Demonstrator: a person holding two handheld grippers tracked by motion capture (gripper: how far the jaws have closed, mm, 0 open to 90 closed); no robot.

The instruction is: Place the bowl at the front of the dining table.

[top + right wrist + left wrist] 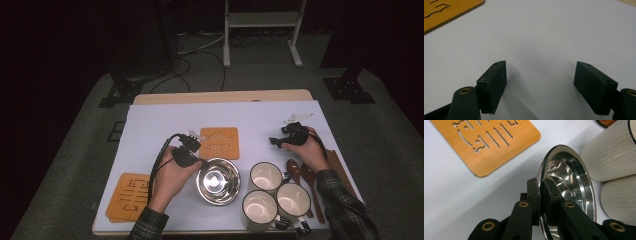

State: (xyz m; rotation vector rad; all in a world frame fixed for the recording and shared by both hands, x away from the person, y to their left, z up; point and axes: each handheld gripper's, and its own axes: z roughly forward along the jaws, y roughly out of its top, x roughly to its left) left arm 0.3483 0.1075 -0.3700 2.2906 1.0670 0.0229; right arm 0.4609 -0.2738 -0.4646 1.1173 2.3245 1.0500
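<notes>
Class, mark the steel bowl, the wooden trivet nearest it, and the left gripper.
steel bowl (218, 181), high view, inner bottom.
wooden trivet (219, 143), high view, slotted middle.
left gripper (541, 195), left gripper view, between fingers clamped on bowl's rim.

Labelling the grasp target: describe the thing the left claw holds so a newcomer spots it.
On the white table cover, look near the front edge, left of the three white mugs. The steel bowl sits there, the only shiny metal item, its rim pinched by the left claw.

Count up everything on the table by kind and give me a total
Steel bowl: 1
White mugs: 3
Wooden spoons: 2
Orange trivets: 1 beyond the bowl, and a stack at front left that looks like 2
Total: 9, if that stack is 2; dark sticks by the right sleeve left out, too hidden to count.
</notes>
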